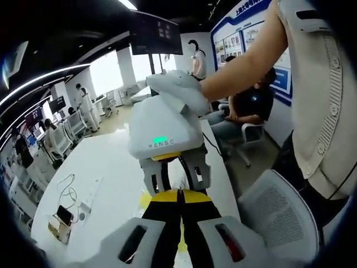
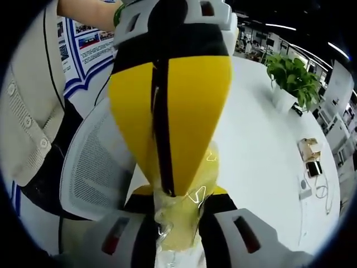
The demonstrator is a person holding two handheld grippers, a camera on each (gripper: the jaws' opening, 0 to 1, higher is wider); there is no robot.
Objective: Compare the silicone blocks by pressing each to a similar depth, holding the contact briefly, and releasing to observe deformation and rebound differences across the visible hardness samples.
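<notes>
In the right gripper view the right gripper [image 2: 177, 223] rises from 6 o'clock, and a pale yellow silicone block [image 2: 179, 220] in glossy clear wrap sits right between its two jaws, which pinch it from either side. Just past it, the left gripper [image 2: 167, 190] comes down from 12 o'clock, its yellow fingers [image 2: 195, 111] pressed together so that only a thin dark seam runs between them; their tips meet the top of the wrapped block. At 9 o'clock stands a white mesh chair [image 2: 92, 167] beside a person's cream cardigan [image 2: 25, 123]. Farther off, the white table [image 2: 262, 139] runs toward 3 o'clock, bearing a potted plant [image 2: 293, 78] at 2 o'clock and a small phone stand [image 2: 311, 153] with cables.

In the left gripper view the left gripper [image 1: 179, 195] rises from 6 o'clock, its jaws closed against each other, the yellow tips touching the spot where the right gripper [image 1: 175, 176] points in from above. A sliver of the yellow block [image 1: 146, 199] shows at the meeting place, on the table [image 1: 106, 167]. A hand [image 1: 178, 89] grips the right gripper's white body, the bare arm reaching to 1 o'clock. A mesh chair [image 1: 279, 212] sits at 4 o'clock. Beyond, a seated person [image 1: 245, 106], standing people and desks fill the room.
</notes>
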